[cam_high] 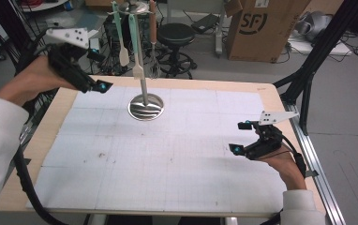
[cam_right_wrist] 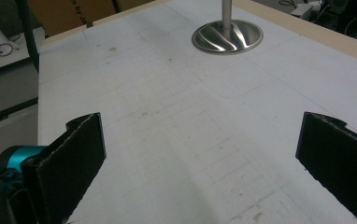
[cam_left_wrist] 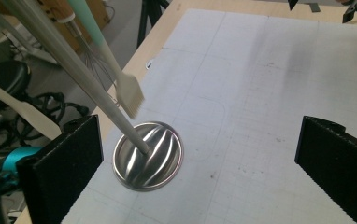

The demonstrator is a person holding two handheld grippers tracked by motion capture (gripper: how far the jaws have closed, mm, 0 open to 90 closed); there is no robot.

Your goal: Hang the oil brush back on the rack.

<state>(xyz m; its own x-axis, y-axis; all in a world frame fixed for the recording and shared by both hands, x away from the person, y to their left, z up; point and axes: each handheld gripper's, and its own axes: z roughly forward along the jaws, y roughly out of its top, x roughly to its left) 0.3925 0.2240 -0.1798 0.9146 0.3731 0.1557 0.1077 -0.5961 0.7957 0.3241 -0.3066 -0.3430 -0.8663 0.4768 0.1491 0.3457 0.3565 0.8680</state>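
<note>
A cluttered lab with a cardboard box (cam_high: 261, 28) and a stool (cam_high: 176, 33) lies behind the white gridded mat (cam_high: 177, 159). At the mat's far-left part stands the utensil stand (cam_high: 145, 107); its hanging brush (cam_left_wrist: 129, 95) looks light, with soft bristles, best pinched on the stiff handle. The left gripper (cam_high: 103, 86) nearby and the right gripper (cam_high: 241, 137), well apart, both gape empty.

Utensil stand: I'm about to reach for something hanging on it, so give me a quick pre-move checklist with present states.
1. Left tongs open, nothing between them: ok.
2. Right tongs open, nothing between them: ok.
3. Stand upright on the mat: ok.
4. Brush, spatula and whisk hanging from the stand: ok.
5. How they hook on at the top: cannot tell.
</note>
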